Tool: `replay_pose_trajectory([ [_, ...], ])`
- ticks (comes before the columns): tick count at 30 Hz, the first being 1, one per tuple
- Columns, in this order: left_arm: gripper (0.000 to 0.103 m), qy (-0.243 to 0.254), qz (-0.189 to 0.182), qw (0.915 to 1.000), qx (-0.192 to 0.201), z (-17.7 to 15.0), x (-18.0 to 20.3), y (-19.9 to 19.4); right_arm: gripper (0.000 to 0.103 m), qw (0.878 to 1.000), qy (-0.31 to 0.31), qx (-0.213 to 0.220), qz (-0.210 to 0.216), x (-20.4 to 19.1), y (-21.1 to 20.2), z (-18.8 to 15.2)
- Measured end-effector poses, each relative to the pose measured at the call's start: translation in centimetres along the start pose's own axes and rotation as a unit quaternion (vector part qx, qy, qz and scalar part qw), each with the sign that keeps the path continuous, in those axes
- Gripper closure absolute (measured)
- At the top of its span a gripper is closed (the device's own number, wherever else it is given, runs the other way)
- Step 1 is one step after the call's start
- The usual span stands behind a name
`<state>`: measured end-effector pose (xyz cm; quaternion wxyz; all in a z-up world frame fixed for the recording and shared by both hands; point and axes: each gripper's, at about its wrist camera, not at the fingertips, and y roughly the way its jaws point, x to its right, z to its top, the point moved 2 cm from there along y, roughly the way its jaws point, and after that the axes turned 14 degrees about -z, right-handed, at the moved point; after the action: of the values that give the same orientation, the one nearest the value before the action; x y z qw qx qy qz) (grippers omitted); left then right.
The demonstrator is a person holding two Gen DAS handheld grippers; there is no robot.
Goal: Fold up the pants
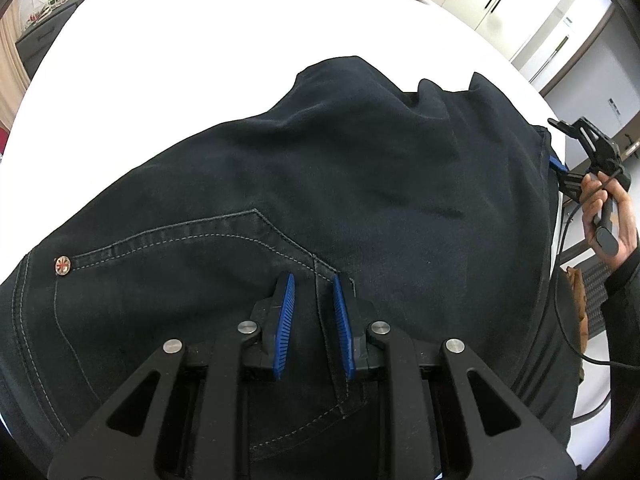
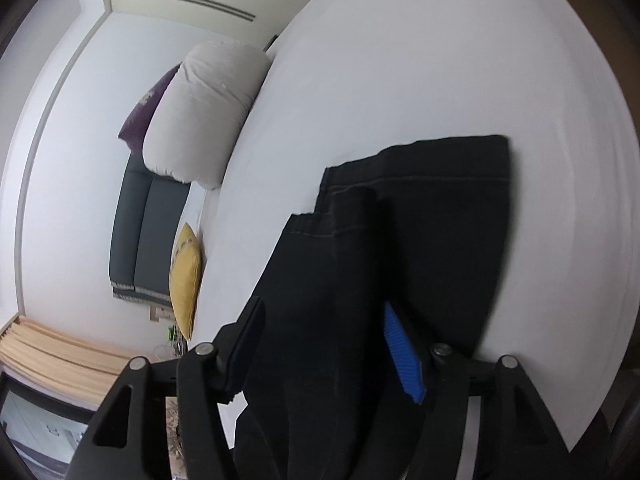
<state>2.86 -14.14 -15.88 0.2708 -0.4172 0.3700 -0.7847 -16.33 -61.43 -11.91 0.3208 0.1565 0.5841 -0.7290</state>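
Dark navy jeans (image 1: 320,184) lie on a white bed (image 1: 168,80), with a front pocket and a copper rivet (image 1: 63,265) at the left. My left gripper (image 1: 314,280) is closed on a raised fold of the jeans at the pocket seam. My right gripper (image 2: 320,312) has its jaws wide apart with the bunched jeans legs (image 2: 400,240) lying between them; the leg hems reach onto the bed (image 2: 440,60). The right gripper also shows in the left wrist view (image 1: 558,164), at the jeans' right edge, held by a hand.
A yellow cushion (image 2: 185,280) and a white pillow (image 2: 200,116) lie at the head of the bed. A dark headboard (image 2: 140,232) stands behind them. Wardrobe doors (image 1: 540,20) stand past the bed's right edge.
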Motion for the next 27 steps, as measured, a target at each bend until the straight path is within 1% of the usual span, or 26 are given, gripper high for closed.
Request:
replay_pose_trajectory([
  [2, 0.083, -0.001, 0.001, 1.0, 0.0, 0.0, 0.1, 0.0, 0.039, 1.0, -0.005, -0.004, -0.024, 0.0, 0.4, 0.3],
  [4, 0.083, 0.0, 0.003, 1.0, 0.0, 0.0, 0.2, 0.1, 0.039, 0.999, -0.015, -0.016, -0.043, -0.3, 1.6, 1.0],
  [6, 0.083, -0.002, 0.004, 1.0, 0.001, 0.0, 0.3, 0.2, 0.045, 0.998, -0.034, -0.008, -0.06, -1.1, 2.3, 1.8],
  [7, 0.083, -0.002, 0.004, 1.0, 0.001, 0.0, 0.3, 0.0, 0.064, 0.997, -0.044, -0.007, -0.068, -1.5, 2.7, 2.3],
  [8, 0.083, -0.002, 0.005, 1.0, 0.0, 0.1, 0.3, 0.0, 0.091, 0.996, -0.048, -0.01, -0.075, -1.4, 2.9, 2.5],
  [9, 0.083, -0.002, 0.006, 1.0, 0.0, 0.1, 0.3, 0.1, 0.096, 0.996, -0.044, -0.012, -0.077, -0.8, 2.9, 2.6],
  [11, 0.083, -0.002, 0.008, 1.0, -0.001, 0.2, 0.5, 0.2, 0.097, 0.997, -0.031, -0.004, -0.072, 0.4, 2.3, 2.9],
  [13, 0.083, -0.003, 0.009, 1.0, -0.002, 0.4, 0.6, 0.2, 0.099, 0.997, -0.03, 0.015, -0.075, 1.3, 1.1, 2.9],
  [16, 0.082, -0.001, 0.011, 0.9999, -0.003, 0.4, 0.8, 0.3, 0.099, 0.997, -0.004, 0.039, -0.072, 3.4, -0.8, 3.0],
  [17, 0.082, 0.0, 0.012, 0.9999, -0.003, 0.4, 0.8, 0.2, 0.099, 0.996, 0.003, 0.042, -0.072, 4.1, -1.1, 3.1],
  [20, 0.082, 0.0, 0.016, 0.9999, -0.003, 0.4, 1.0, 0.1, 0.099, 0.997, 0.018, 0.031, -0.074, 5.8, -0.5, 3.3],
  [22, 0.082, -0.001, 0.018, 0.9998, -0.004, 0.4, 1.1, 0.1, 0.1, 0.997, 0.022, 0.035, -0.072, 6.1, -0.4, 3.3],
  [27, 0.082, 0.001, 0.016, 0.9999, -0.003, 0.3, 1.1, -0.1, 0.1, 0.994, 0.016, 0.063, -0.084, 5.9, -1.2, 3.1],
])
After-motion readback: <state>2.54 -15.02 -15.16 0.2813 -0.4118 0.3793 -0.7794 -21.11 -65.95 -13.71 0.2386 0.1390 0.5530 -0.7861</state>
